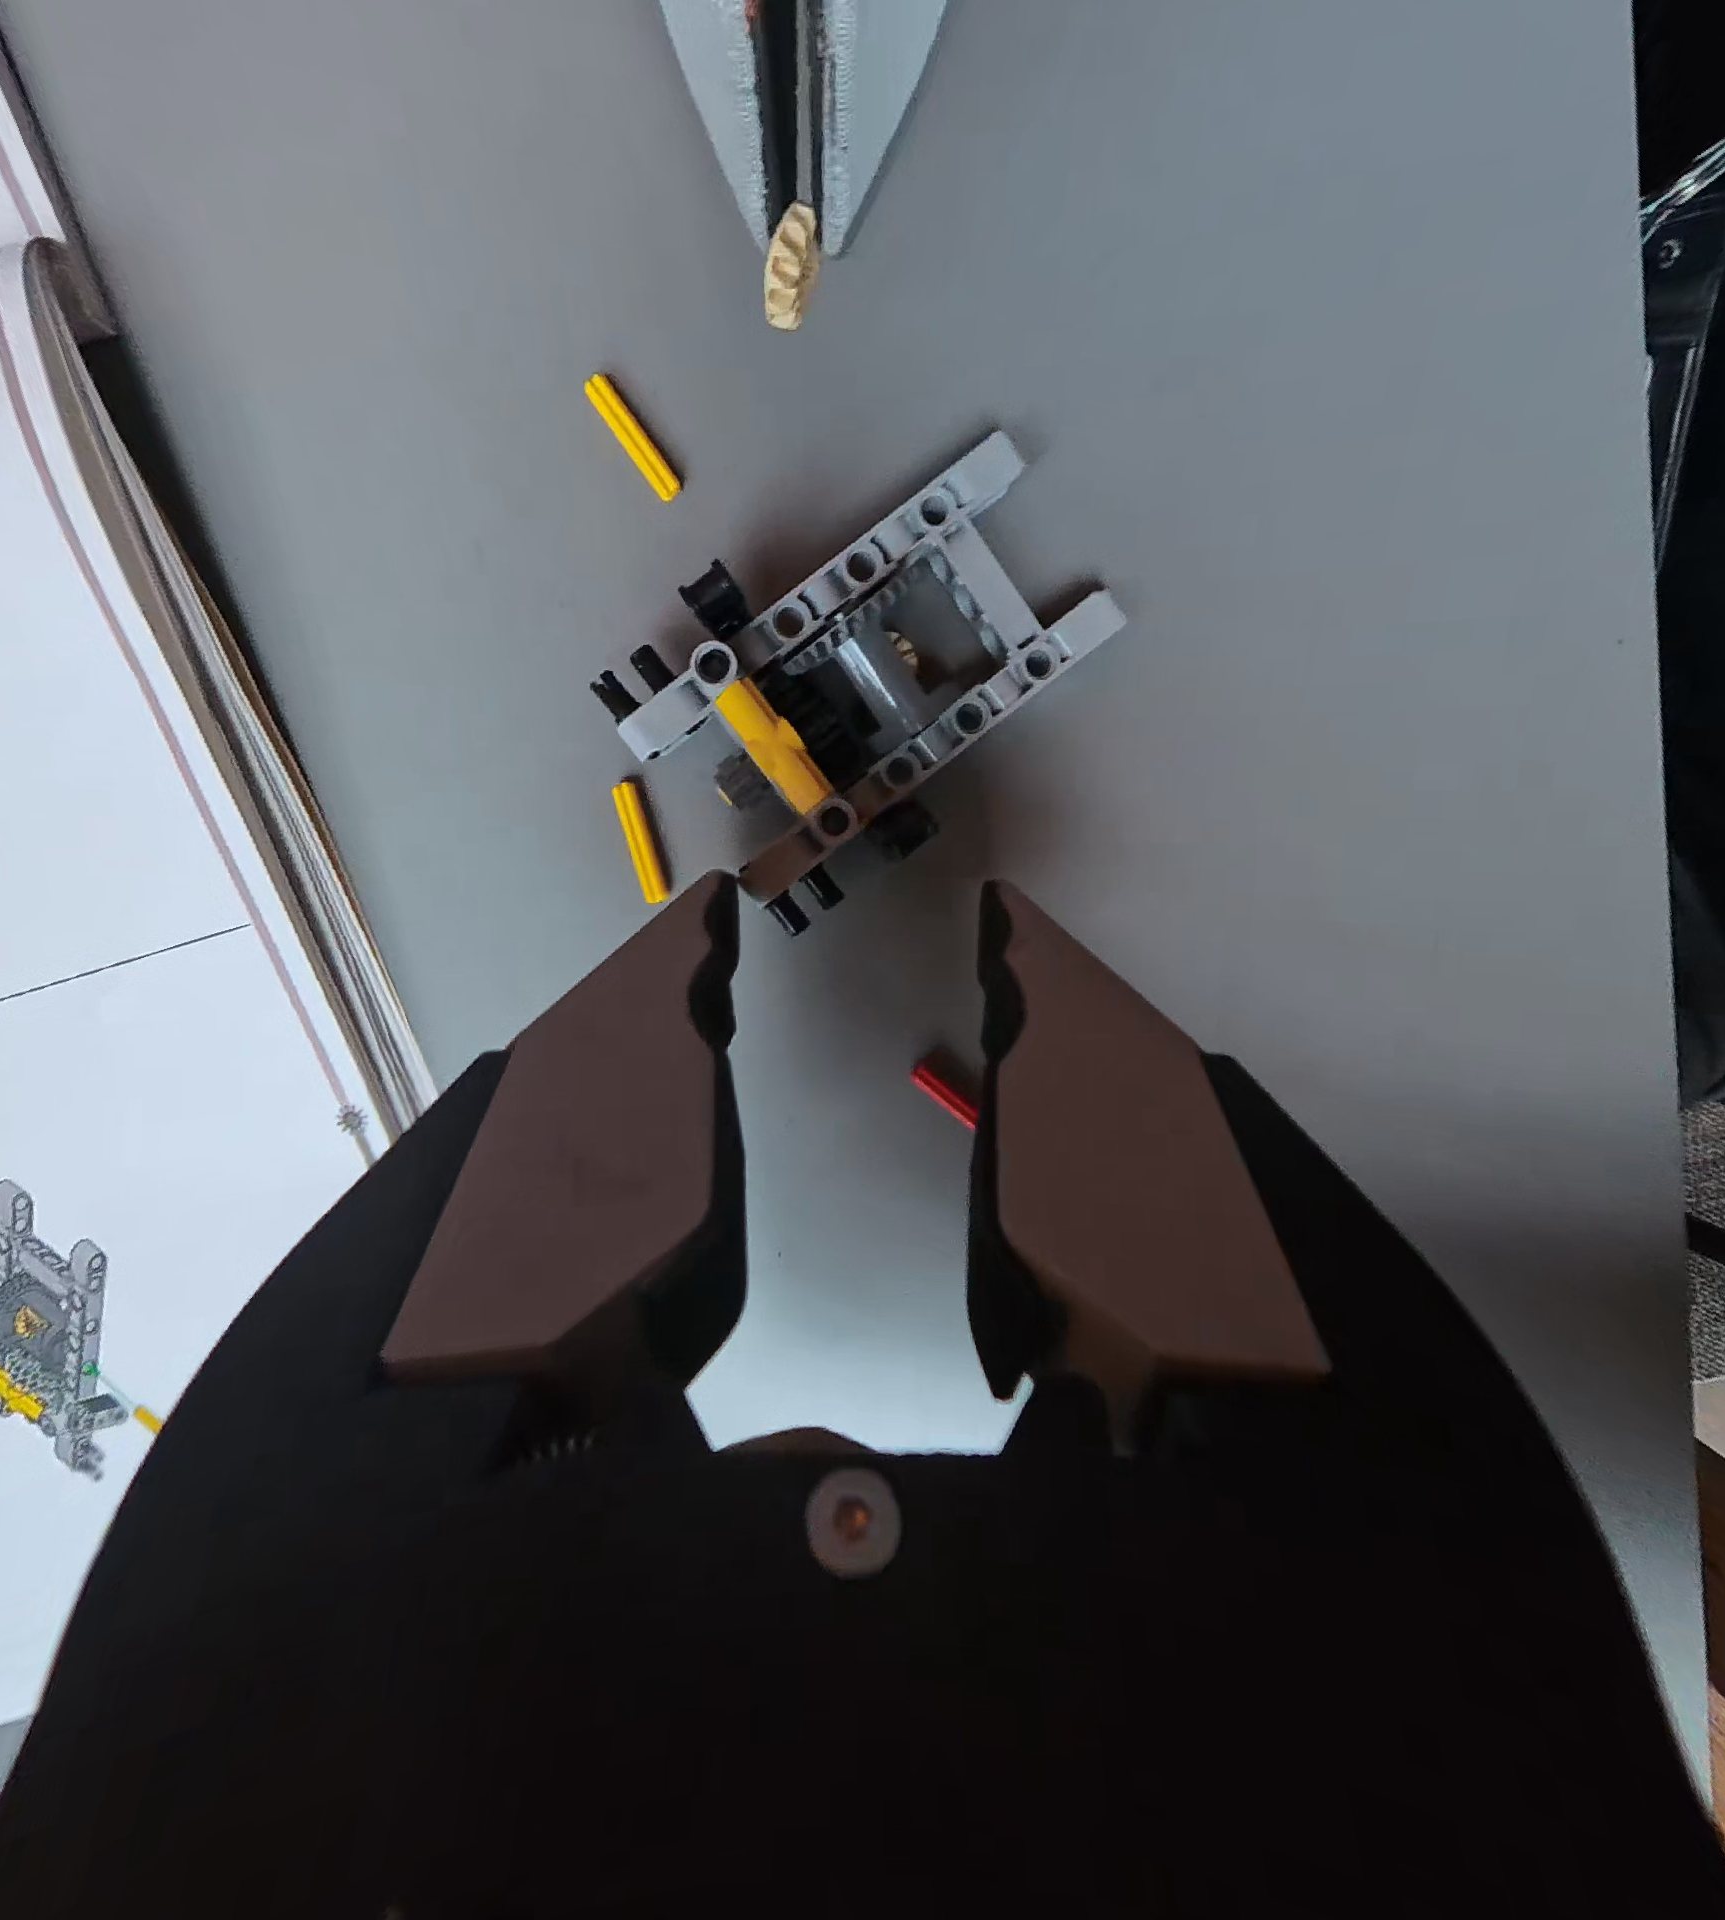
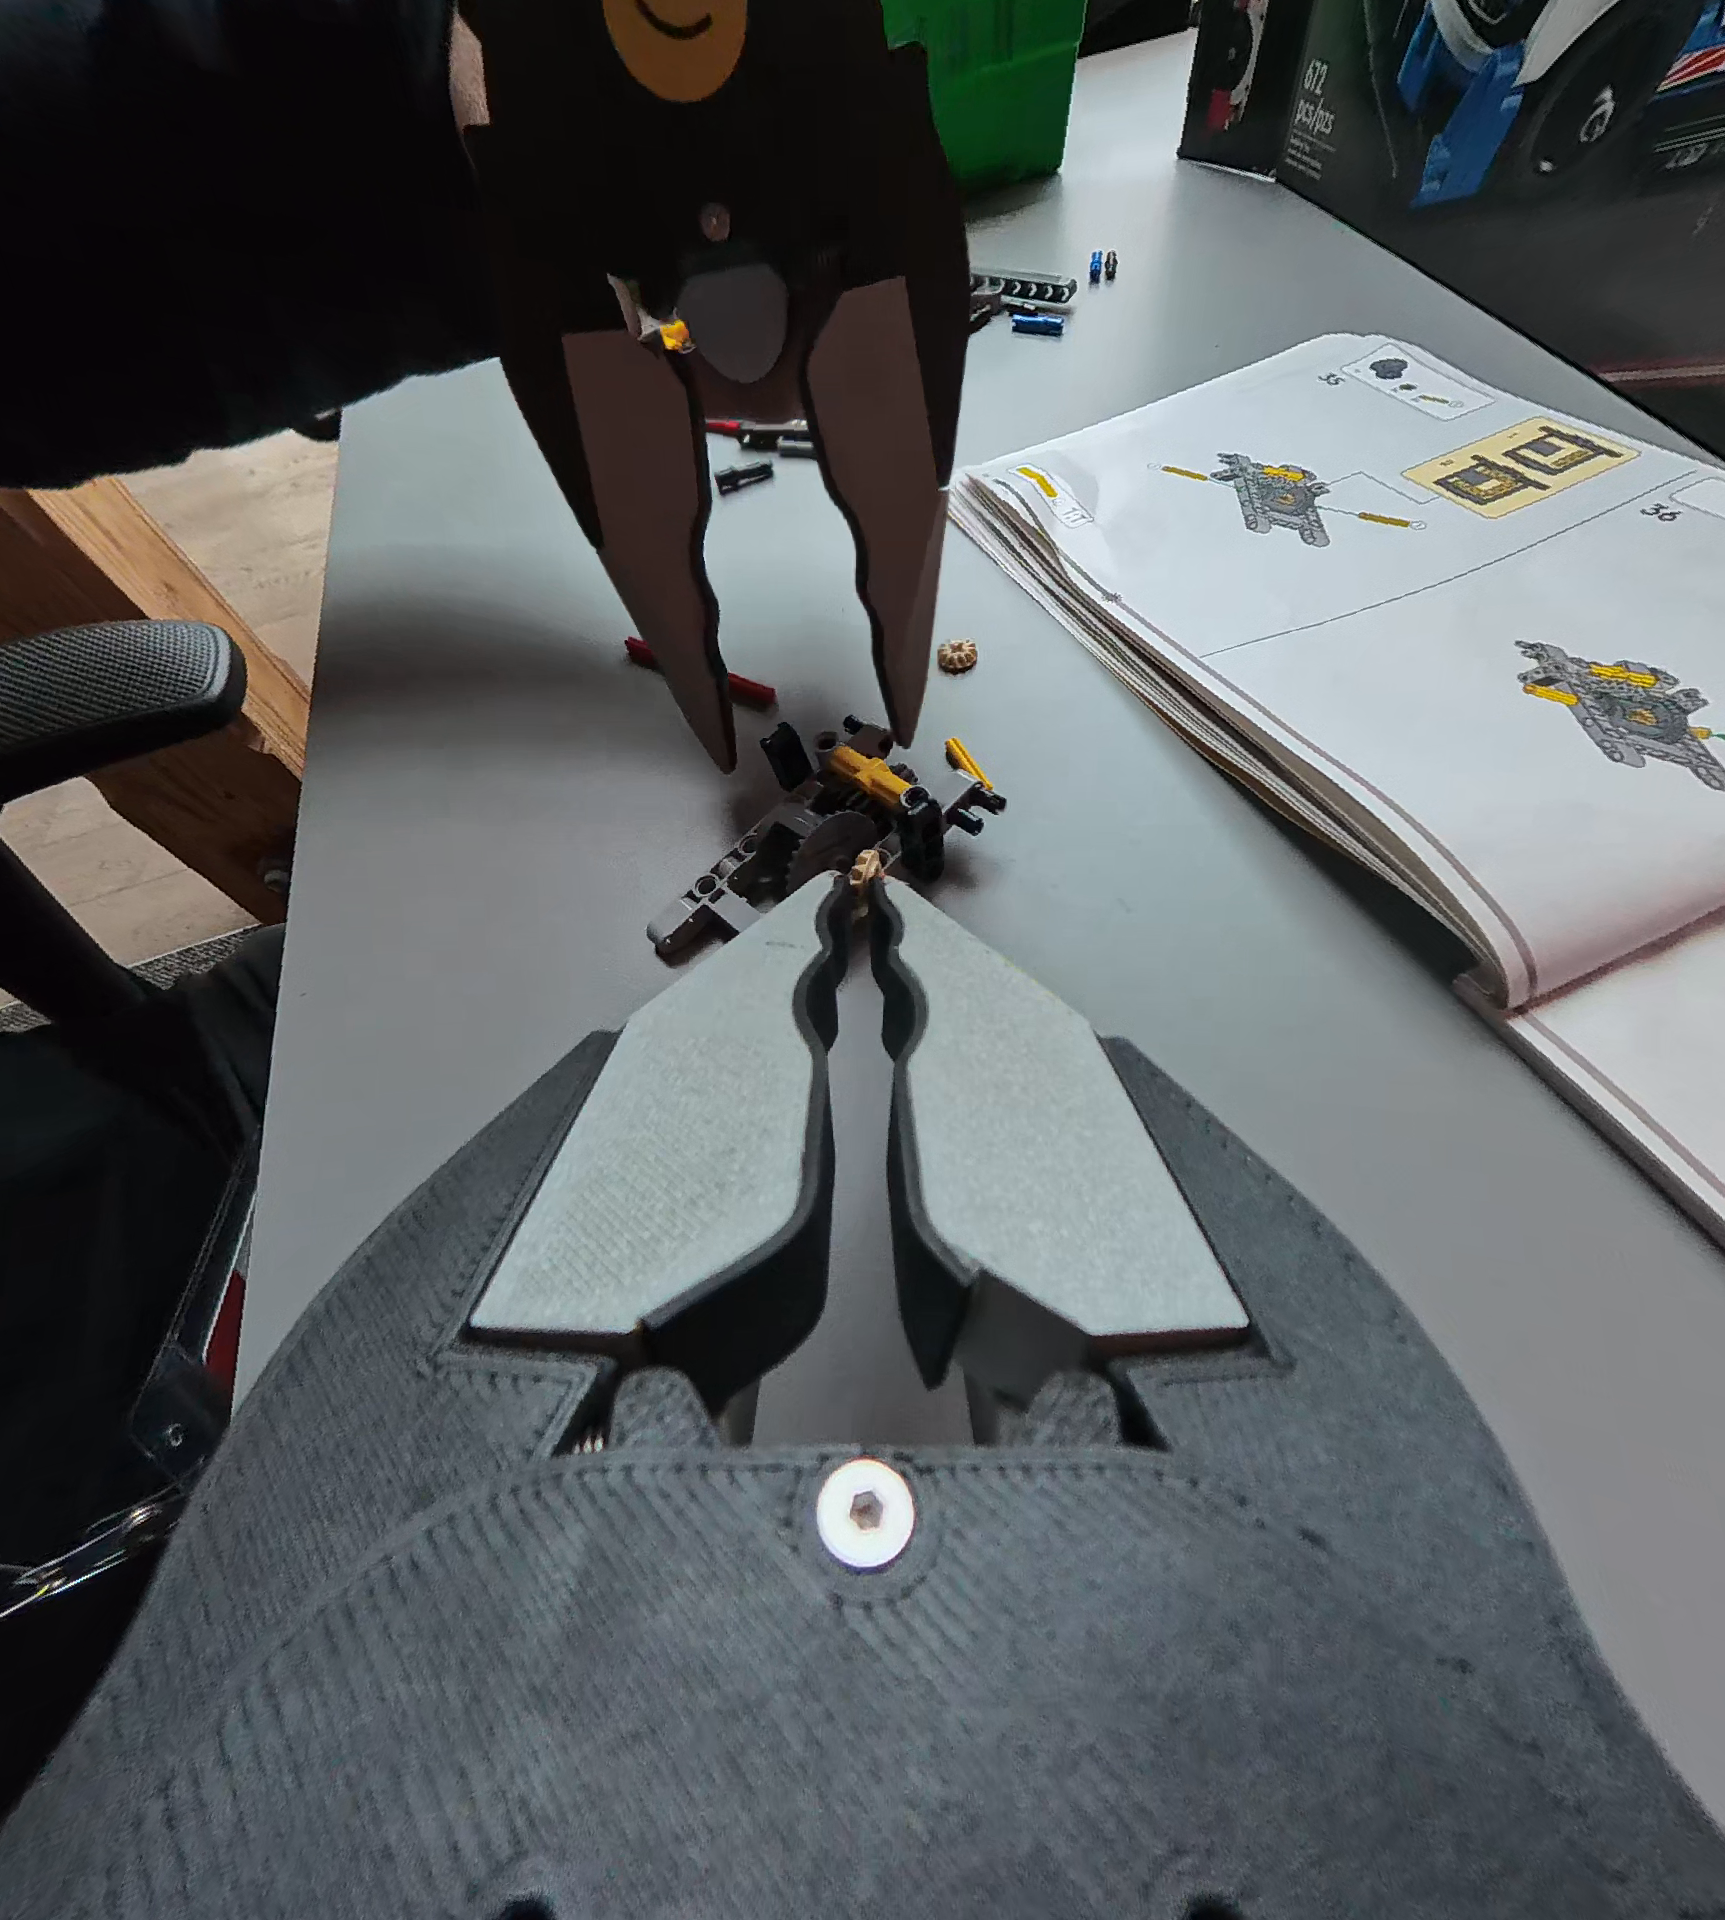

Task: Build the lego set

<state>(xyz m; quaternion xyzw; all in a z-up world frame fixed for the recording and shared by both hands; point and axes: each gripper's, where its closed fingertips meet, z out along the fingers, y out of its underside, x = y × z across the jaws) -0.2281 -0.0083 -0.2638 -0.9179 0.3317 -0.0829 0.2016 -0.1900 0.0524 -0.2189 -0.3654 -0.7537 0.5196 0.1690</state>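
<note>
Right claw (image 2: 863, 894) is pinching a tan gear (image 2: 866, 871) above the grey assembly (image 1: 858, 665); left claw (image 1: 858, 914) is hovering spread apart, holding nothing, over the surface (image 1: 1305, 520).

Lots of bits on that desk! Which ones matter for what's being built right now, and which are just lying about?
In use, probably:
grey assembly
tan gear pinched in the right gripper
open left gripper
two yellow axles
instruction booklet

Lying about, it seems:
red axle
second tan gear
green bin
set box

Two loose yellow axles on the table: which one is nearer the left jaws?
The yellow axle beside the grey assembly, just past the left jaw tip. The other yellow axle lies farther off, toward the right gripper.
</note>
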